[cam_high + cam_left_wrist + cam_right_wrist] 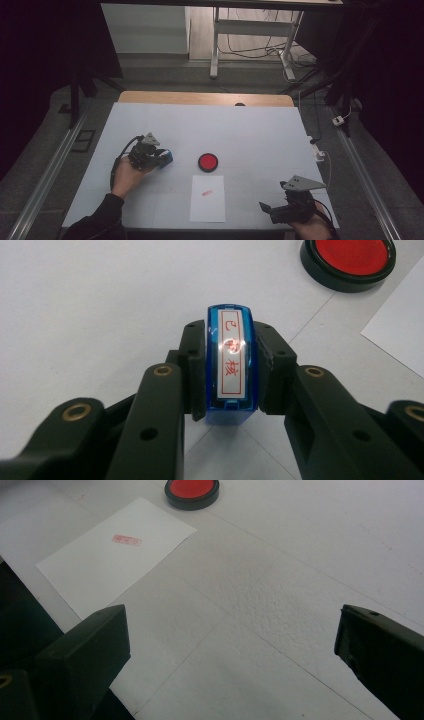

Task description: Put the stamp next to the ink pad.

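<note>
A blue stamp (231, 367) with a white label bearing red characters sits clamped between the jaws of my left gripper (231, 375), low over the white table left of centre; in the high view the stamp (166, 158) shows as a blue block at that gripper's (159, 159) tip. A round red ink pad (207, 162) in a black case lies just to its right, also ink pad (348, 261) and ink pad (192, 491). A white paper sheet (207, 199) carries a small red stamped mark (126, 540). My right gripper (232, 645) rests open and empty at the table's near right, right gripper (270, 209).
The white table top (250, 135) has a wooden strip along its far edge. A white plug and cable (318, 152) lie at the right edge. Table legs and cables stand on the floor beyond.
</note>
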The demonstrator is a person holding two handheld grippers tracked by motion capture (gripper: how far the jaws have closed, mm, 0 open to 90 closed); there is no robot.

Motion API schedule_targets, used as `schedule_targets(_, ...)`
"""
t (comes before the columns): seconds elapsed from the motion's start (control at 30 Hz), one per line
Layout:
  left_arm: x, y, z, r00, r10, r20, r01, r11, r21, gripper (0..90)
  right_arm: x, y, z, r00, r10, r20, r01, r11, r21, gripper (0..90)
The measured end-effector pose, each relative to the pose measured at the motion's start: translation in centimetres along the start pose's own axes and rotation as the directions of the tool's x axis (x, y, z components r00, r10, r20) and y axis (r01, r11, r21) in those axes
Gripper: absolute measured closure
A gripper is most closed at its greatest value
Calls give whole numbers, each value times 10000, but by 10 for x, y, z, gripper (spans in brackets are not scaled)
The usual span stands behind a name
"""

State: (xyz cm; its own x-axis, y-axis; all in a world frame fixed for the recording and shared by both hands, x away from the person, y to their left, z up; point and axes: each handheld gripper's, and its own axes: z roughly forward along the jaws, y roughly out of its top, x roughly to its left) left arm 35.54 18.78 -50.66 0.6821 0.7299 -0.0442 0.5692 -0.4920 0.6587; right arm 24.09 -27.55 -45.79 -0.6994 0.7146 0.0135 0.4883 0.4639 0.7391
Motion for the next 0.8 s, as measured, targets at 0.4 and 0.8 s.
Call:
schedule_targets(0.4,0,2,-5,9989,-446,173,448,9989,-112,507,0,0,0,10000,29,-28,-29,10000,-4,12)
schedule_targets(0.8,-4,2,-21,9962,-726,488,747,9963,-431,320,1,1,0,10000,19,-29,-19,10000,55,12)
